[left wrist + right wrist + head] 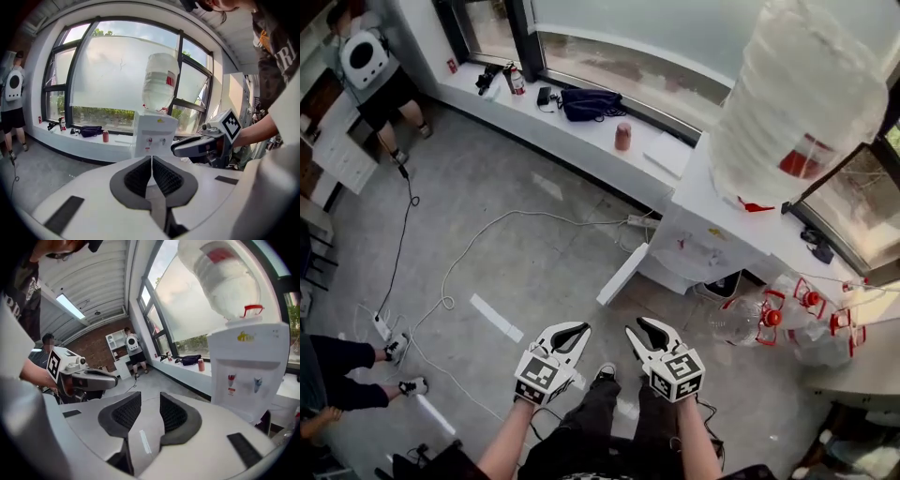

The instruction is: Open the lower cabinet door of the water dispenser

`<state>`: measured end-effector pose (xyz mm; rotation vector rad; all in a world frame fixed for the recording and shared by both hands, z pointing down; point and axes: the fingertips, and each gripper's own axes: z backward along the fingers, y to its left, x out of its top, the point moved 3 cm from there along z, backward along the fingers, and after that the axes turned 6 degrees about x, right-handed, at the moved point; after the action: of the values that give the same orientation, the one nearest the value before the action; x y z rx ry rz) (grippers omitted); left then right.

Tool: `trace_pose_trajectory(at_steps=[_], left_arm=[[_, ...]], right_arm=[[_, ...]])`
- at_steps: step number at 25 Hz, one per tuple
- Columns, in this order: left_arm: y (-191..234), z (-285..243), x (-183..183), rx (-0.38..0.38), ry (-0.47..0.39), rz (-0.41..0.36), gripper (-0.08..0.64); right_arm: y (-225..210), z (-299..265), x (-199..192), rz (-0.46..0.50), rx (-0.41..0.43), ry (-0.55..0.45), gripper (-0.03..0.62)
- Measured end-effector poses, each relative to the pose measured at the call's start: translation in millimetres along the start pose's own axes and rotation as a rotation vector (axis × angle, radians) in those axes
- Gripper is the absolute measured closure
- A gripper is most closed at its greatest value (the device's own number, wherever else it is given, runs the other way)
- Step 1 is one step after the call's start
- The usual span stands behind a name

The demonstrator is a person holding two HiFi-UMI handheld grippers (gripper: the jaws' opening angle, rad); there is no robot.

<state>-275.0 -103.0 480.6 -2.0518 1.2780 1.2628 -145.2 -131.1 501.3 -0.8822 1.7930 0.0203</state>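
The white water dispenser stands at the right with a big clear bottle on top. At its foot a white panel juts out over the floor, apparently the lower cabinet door swung open. Both grippers hang well short of it, above my legs. My left gripper has its pads together with nothing between them. My right gripper stands open and empty. The dispenser shows ahead in the left gripper view and at the right, close, in the right gripper view.
Spare water bottles lie on the floor right of the dispenser. A white cable and a power strip cross the grey floor. The window sill carries a red can and a dark bag. People stand and sit at the left.
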Motion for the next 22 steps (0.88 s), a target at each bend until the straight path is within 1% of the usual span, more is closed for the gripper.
trace_pose_trajectory(at_steps=[5, 7, 10, 14, 18, 20, 22], left_arm=[[-28.1, 36.3, 20.1, -0.065, -0.005, -0.100, 0.540], [-36.6, 52.7, 23.4, -0.082, -0.001, -0.120, 0.540], [-50.9, 71.5, 25.7, -0.087, 0.000, -0.114, 0.540], [-77.4, 73.8, 29.9, -0.083, -0.013, -0.108, 0.540], [-114.5, 76.8, 42.7, -0.104, -0.036, -0.100, 0.540], [-135.5, 82.7, 48.9, -0.106, -0.049, -0.099, 0.540], [-159.4, 87.7, 53.3, -0.097, -0.061, -0.079, 0.540]], right_arm=[[34.3, 56.7, 33.9, 0.015, -0.087, -0.079, 0.453], [48.3, 75.7, 39.8, 0.005, -0.109, -0.102, 0.453], [62.3, 105.4, 39.5, -0.020, -0.121, -0.125, 0.453], [60.3, 146.9, 25.8, -0.047, -0.142, -0.140, 0.453], [59.1, 186.4, 10.3, -0.044, -0.167, -0.128, 0.453], [64.3, 206.7, 3.5, -0.045, -0.164, -0.133, 0.454], [71.1, 230.1, -4.1, -0.042, -0.155, -0.141, 0.454]])
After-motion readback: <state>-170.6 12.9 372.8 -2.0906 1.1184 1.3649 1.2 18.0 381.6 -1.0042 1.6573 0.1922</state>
